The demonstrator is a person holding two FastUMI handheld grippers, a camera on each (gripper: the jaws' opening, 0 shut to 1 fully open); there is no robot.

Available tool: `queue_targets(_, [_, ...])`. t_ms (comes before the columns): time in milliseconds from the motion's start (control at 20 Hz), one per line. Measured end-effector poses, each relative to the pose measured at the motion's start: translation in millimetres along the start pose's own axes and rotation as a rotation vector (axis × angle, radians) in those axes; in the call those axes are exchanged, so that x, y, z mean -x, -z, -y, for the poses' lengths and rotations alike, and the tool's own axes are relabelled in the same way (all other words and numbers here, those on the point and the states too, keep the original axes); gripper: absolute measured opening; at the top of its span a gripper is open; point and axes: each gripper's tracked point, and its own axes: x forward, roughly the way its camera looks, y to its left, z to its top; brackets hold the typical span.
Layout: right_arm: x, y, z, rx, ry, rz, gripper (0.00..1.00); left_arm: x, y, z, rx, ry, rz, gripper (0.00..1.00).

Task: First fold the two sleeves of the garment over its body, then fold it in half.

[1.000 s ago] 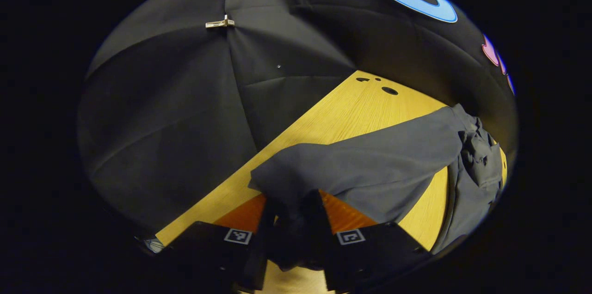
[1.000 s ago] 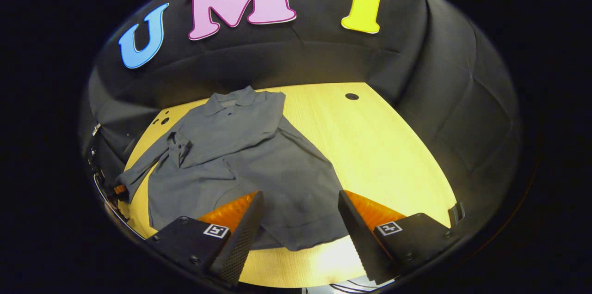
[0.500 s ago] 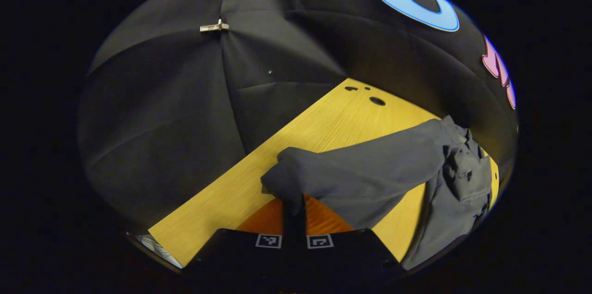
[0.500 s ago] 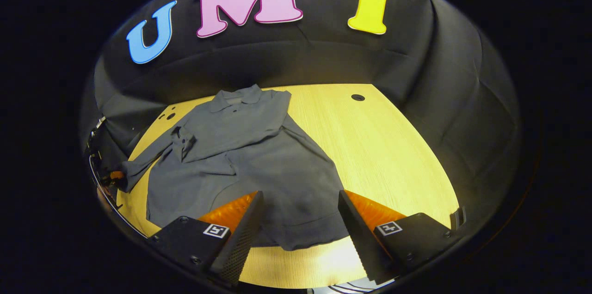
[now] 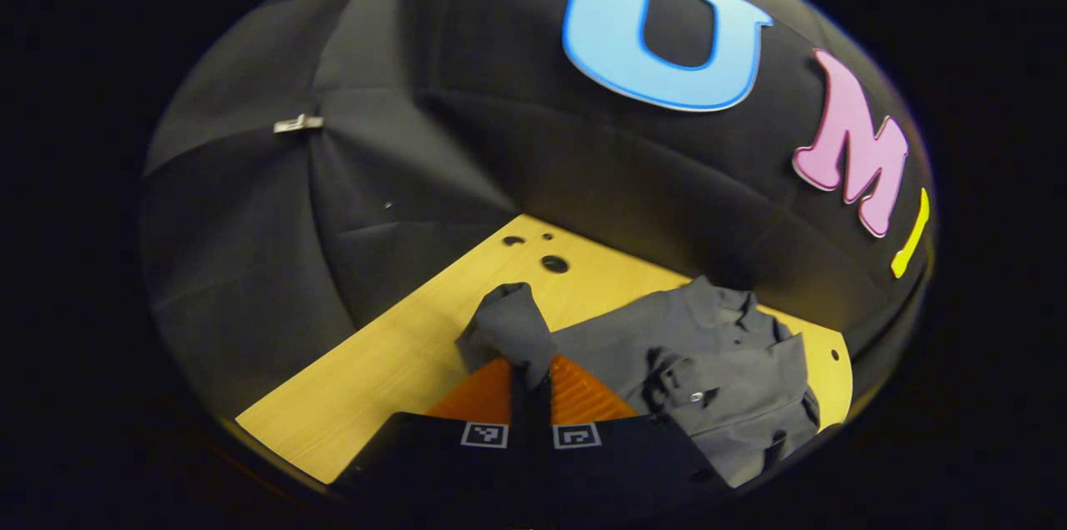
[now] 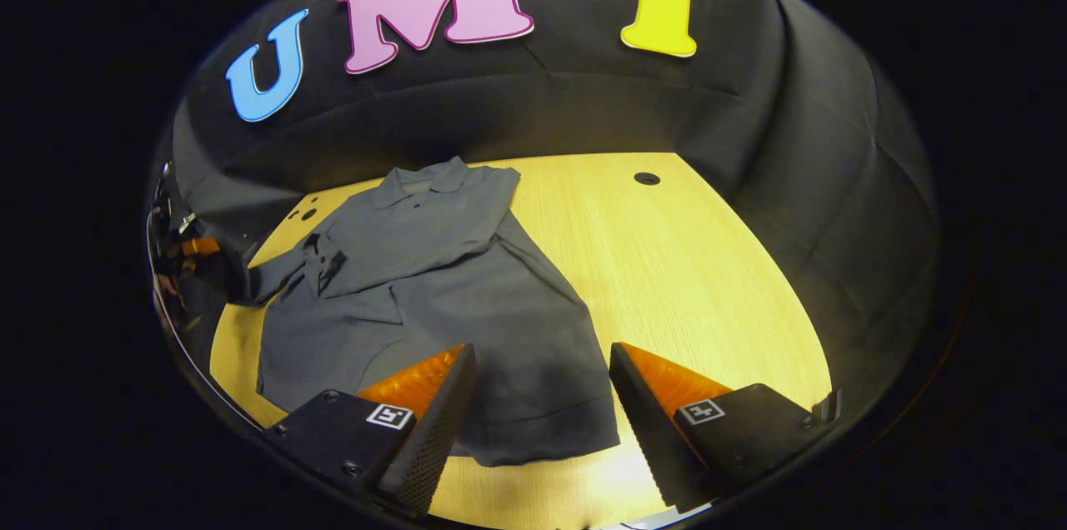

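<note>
Left gripper view: my left tool (image 5: 530, 384) is clamped tight on the cuff end of the grey fabric sleeve (image 5: 507, 328), bottom centre of frame. The fingers meet with cloth bunched between and above them. The rest of the grey collared button-front garment (image 5: 717, 363) lies lower right on the yellow wood-grain tabletop (image 5: 400, 355), collar toward the black booth wall. There is a rumpled knot of cloth around the placket, near a button.

Step in hand, as I judge it: carry this sleeve over the body. To do it well, I'd keep the cuff low and swing it toward frame right in an arc so the fold line sits at the shoulder seam. Lay it flat before releasing. Lifting high would likely drag the shoulder along, since the fabric looks thin and limp.

Right gripper view: my right tool (image 6: 540, 397) is spread wide at bottom centre, holding nothing, and hovers over the hem. The garment sits left of centre on the tabletop, collar at the top, hem at the bottom between my fingers. One sleeve already lies diagonally across the chest, so that fold looks done. The other sleeve runs out to the middle left edge, where the left tool grips it. The hem area is fairly flat, and the left side has creases and a bunched patch. I'd smooth that before the half fold, or the lump gets locked in.
</note>
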Motion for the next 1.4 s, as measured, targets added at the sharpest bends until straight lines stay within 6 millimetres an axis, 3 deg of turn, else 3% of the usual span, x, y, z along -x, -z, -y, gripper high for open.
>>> queue_targets(100, [-3, 6, 6, -0.027, -0.007, -0.011, 0.99, -6, -12, 48, -0.014, 0.068, 0.007, 0.05])
queue_targets(300, [-8, 15, 19, -0.071, -0.007, -0.03, 0.99, -14, -10, 138, -0.097, 0.183, 0.0, 0.05])
queue_targets(350, [-8, 18, 22, -0.079, -0.008, -0.037, 0.99, -8, -2, 162, -0.108, 0.218, -0.011, 0.02])
queue_targets(700, [-8, 33, 36, -0.097, -0.015, -0.073, 0.99, -18, 50, 304, -0.161, 0.406, -0.093, 0.06])
queue_targets(950, [-8, 43, 32, -0.09, -0.047, -0.105, 0.99, -27, 92, 368, -0.167, 0.483, -0.162, 0.06])
queue_targets(1000, [-9, 45, 30, -0.081, -0.053, -0.111, 0.99, -31, 100, 379, -0.173, 0.492, -0.173, 0.02])
queue_targets(1050, [-8, 46, 28, -0.072, -0.062, -0.115, 0.99, -33, 109, 386, -0.179, 0.499, -0.188, 0.05])
queue_targets(1250, [-8, 52, 19, -0.026, -0.099, -0.133, 0.99, -48, 141, 399, -0.205, 0.469, -0.245, 0.06])
queue_targets(1300, [-8, 52, 19, -0.026, -0.104, -0.136, 0.99, -50, 145, 402, -0.209, 0.463, -0.253, 0.1])
queue_targets(1400, [-10, 55, 18, -0.033, -0.113, -0.148, 0.99, -48, 150, 399, -0.224, 0.451, -0.267, 0.1])
